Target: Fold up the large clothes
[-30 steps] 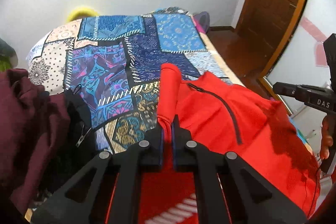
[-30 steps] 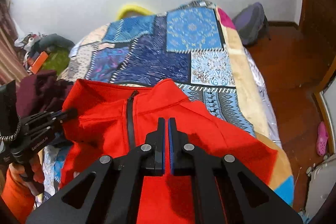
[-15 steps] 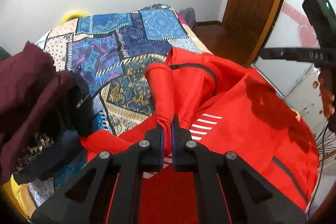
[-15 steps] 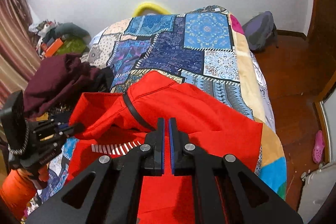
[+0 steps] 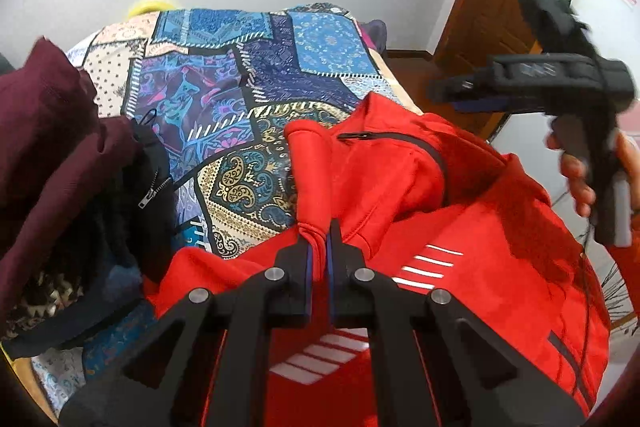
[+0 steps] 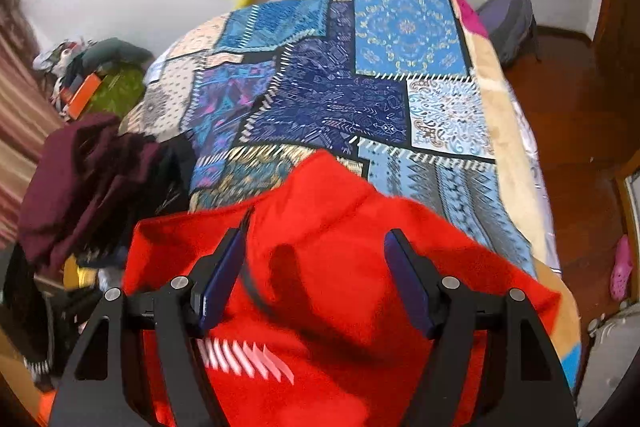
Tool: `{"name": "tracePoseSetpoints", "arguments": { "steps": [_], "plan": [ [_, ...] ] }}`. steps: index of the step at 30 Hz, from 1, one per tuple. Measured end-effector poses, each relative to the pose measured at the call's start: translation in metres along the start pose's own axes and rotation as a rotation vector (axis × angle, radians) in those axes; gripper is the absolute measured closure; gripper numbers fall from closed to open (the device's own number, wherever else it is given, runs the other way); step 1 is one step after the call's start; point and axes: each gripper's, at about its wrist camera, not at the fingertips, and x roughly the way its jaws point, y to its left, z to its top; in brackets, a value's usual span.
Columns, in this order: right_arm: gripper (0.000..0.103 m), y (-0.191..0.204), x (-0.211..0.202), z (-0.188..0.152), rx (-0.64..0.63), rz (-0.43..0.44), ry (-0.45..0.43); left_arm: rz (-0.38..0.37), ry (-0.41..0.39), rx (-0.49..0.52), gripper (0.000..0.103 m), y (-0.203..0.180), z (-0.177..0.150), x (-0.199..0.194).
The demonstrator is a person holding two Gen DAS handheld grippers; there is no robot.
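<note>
From the left wrist camera, the red zip jacket (image 5: 472, 251) lies crumpled on the near end of the bed (image 5: 256, 99), collar and black zipper facing up, white stripes showing on its chest and again close below the camera, and one sleeve standing out as a rolled red tube toward the patchwork bedspread. The left gripper (image 5: 319, 251) points steeply down over the jacket, its jaws closed tight on a bunched fold at the base of that sleeve — red cloth fills the narrow slit between the blue pads. To the left sits a heap of maroon and black clothes (image 5: 60, 163), a metal zipper pull hanging from the black one. At the right edge a person's hand (image 5: 588, 175) grips the handle of the right gripper (image 5: 444, 95), which is raised above the jacket's shoulder and blurred. From the right wrist camera, the jacket spreads red across the bottom of the view, its upper edge humped over the bedspread, white stripes low down. The right gripper (image 6: 316, 251) tilts down over it, jaws opening — wide apart, pads clear of the cloth, nothing held between them.
</note>
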Motion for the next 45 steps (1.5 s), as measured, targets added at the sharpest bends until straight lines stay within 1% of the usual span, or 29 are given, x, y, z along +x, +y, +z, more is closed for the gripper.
{"name": "tracePoseSetpoints", "arguments": {
  "steps": [2,4,7,10,11,13,15,16,17,18,19,20,22,24,27,29,33,36,40,42,44,45],
  "plan": [
    [0.035,-0.008,0.019,0.011,0.032,-0.005,0.001,-0.006,0.006,-0.004,0.099,0.004,0.0,0.007],
    [0.035,-0.013,0.034,0.019,0.038,-0.004,0.007,-0.007,0.011,-0.001,0.099,0.008,0.0,0.013],
    [0.035,-0.023,0.059,0.025,0.09,0.037,0.064,-0.019,0.015,-0.016,0.099,0.014,0.0,0.022],
    [0.034,-0.027,0.079,0.021,0.116,0.07,0.128,-0.025,0.02,-0.029,0.099,0.02,0.0,0.028],
    [0.032,-0.026,0.084,0.018,0.103,0.066,0.134,-0.026,0.023,-0.032,0.099,0.021,-0.001,0.031],
    [0.032,-0.021,0.087,0.015,0.068,0.026,0.12,-0.024,0.028,-0.034,0.099,0.021,-0.003,0.034],
    [0.041,-0.016,0.087,0.013,0.046,-0.008,0.11,-0.019,0.03,-0.033,0.099,0.019,-0.003,0.036],
    [0.061,-0.013,0.086,0.012,0.029,-0.012,0.101,-0.015,0.029,-0.029,0.099,0.018,-0.003,0.036],
    [0.077,-0.011,0.085,0.011,0.032,-0.011,0.107,-0.008,0.027,-0.023,0.099,0.017,-0.003,0.035],
    [0.081,-0.012,0.084,0.011,0.037,-0.027,0.104,0.0,0.026,-0.015,0.099,0.015,-0.003,0.034],
    [0.092,-0.011,0.081,0.01,0.035,-0.05,0.095,0.003,0.025,-0.012,0.099,0.014,-0.003,0.033],
    [0.094,-0.011,0.074,0.008,0.035,-0.056,0.08,0.003,0.024,-0.011,0.099,0.013,-0.002,0.031],
    [0.097,-0.016,0.059,0.006,0.057,-0.043,0.04,-0.001,0.021,-0.01,0.099,0.012,0.0,0.026],
    [0.097,-0.016,0.038,0.002,0.062,-0.031,-0.003,-0.033,0.015,-0.005,0.099,0.01,0.002,0.016],
    [0.098,-0.006,-0.004,-0.01,0.013,-0.042,-0.075,-0.052,-0.009,0.007,0.099,0.002,0.005,-0.002],
    [0.098,0.003,-0.04,-0.024,-0.026,-0.055,-0.131,-0.054,-0.037,0.029,0.099,-0.008,0.007,-0.019],
    [0.098,0.018,-0.087,-0.051,-0.067,-0.063,-0.191,-0.072,-0.073,0.047,0.099,-0.024,0.004,-0.049],
    [0.098,0.023,-0.11,-0.081,-0.071,-0.051,-0.2,-0.067,-0.083,0.068,0.099,-0.033,-0.005,-0.066],
    [0.098,0.019,-0.121,-0.121,-0.042,-0.019,-0.169,-0.086,-0.065,0.091,0.098,-0.044,-0.032,-0.082],
    [0.097,0.018,-0.117,-0.141,-0.035,-0.018,-0.138,-0.072,-0.042,0.111,0.096,-0.05,-0.049,-0.084],
    [0.097,0.017,-0.111,-0.158,-0.027,-0.018,-0.111,-0.042,-0.019,0.129,0.093,-0.055,-0.067,-0.084],
    [0.097,0.017,-0.108,-0.168,-0.029,-0.022,-0.086,-0.027,0.0,0.136,0.087,-0.056,-0.077,-0.083]
  ]
}}
